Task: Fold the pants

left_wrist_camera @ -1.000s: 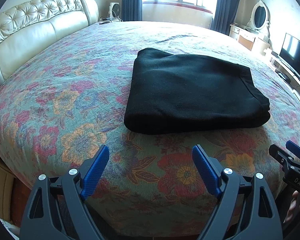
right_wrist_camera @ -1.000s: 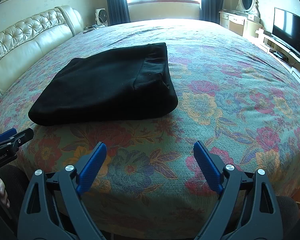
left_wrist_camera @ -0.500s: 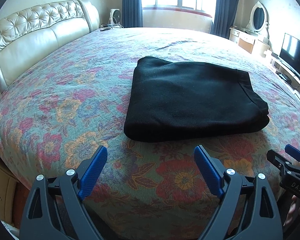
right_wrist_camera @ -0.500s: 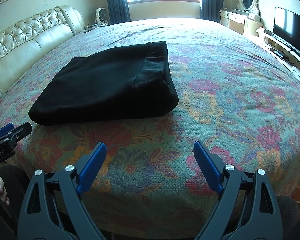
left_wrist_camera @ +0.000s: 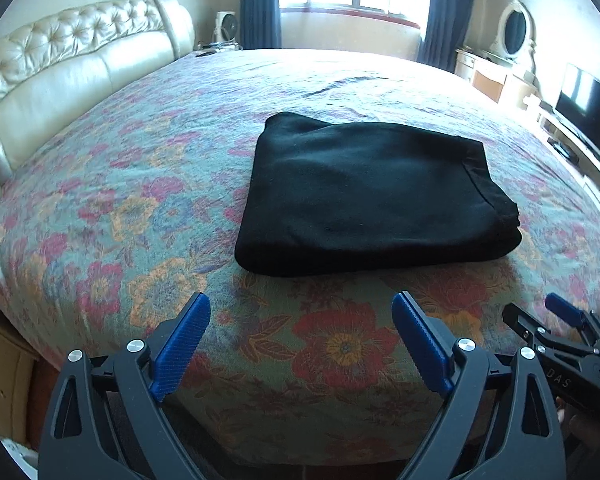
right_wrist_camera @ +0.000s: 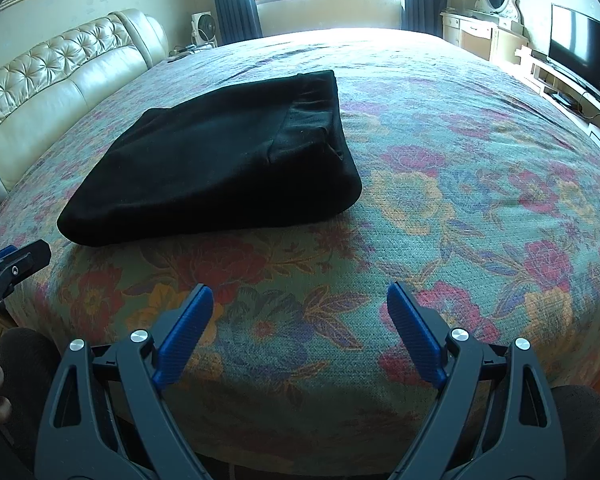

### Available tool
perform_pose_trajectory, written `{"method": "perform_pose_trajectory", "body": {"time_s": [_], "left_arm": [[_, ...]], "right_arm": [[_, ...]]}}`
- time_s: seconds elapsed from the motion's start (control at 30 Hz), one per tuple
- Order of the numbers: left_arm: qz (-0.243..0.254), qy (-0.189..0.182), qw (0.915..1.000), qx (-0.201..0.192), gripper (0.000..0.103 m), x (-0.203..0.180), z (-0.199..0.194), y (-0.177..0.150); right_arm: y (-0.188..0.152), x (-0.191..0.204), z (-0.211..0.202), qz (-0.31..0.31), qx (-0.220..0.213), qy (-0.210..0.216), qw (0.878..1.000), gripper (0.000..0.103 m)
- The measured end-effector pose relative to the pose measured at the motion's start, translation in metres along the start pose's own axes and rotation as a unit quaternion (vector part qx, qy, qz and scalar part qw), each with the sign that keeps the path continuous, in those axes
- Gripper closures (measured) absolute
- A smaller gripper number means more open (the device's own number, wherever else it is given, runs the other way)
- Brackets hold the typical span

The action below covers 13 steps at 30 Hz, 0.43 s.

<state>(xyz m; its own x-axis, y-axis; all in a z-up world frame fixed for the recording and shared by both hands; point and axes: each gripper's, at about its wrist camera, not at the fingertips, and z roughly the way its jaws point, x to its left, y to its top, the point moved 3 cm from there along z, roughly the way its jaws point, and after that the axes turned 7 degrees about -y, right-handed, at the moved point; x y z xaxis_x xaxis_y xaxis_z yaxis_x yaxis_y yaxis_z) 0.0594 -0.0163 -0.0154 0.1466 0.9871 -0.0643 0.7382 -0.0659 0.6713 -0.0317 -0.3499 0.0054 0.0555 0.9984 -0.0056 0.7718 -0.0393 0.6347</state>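
The black pants (left_wrist_camera: 372, 196) lie folded into a thick rectangle on the floral bedspread (left_wrist_camera: 140, 208), near the bed's front edge. They also show in the right wrist view (right_wrist_camera: 220, 160), left of centre. My left gripper (left_wrist_camera: 300, 308) is open and empty, held back over the bed's front edge, short of the pants. My right gripper (right_wrist_camera: 300, 300) is open and empty, also back at the front edge, to the right of the pants. Each gripper shows at the edge of the other's view: the right one (left_wrist_camera: 556, 320) and the left one (right_wrist_camera: 12, 260).
A cream tufted headboard (left_wrist_camera: 60, 72) runs along the bed's left side. A window with dark curtains (left_wrist_camera: 348, 0) is at the back. A dresser with an oval mirror (left_wrist_camera: 512, 36) and a TV (left_wrist_camera: 588, 100) stand at the right.
Both grippers have drawn back a little and the left view has tilted, so the pants sit slightly farther away. The pants have not moved. Both grippers stay open.
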Motion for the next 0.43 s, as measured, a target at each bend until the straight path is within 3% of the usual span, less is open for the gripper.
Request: {"method": "perform_pose_trajectory", "body": {"time_s": [0.1, 0.43], "left_arm": [[0.026, 0.007, 0.9994, -0.019, 0.012, -0.0076, -0.0042, -0.0017], [0.005, 0.023, 0.9996, -0.016, 0.012, 0.0006, 0.0012, -0.0008]], "right_arm": [[0.0000, 0.0003, 0.0003, 0.000, 0.000, 0.002, 1.000, 0.014], [0.0007, -0.0055, -0.0017, 0.010, -0.002, 0.001, 1.000, 0.014]]}}
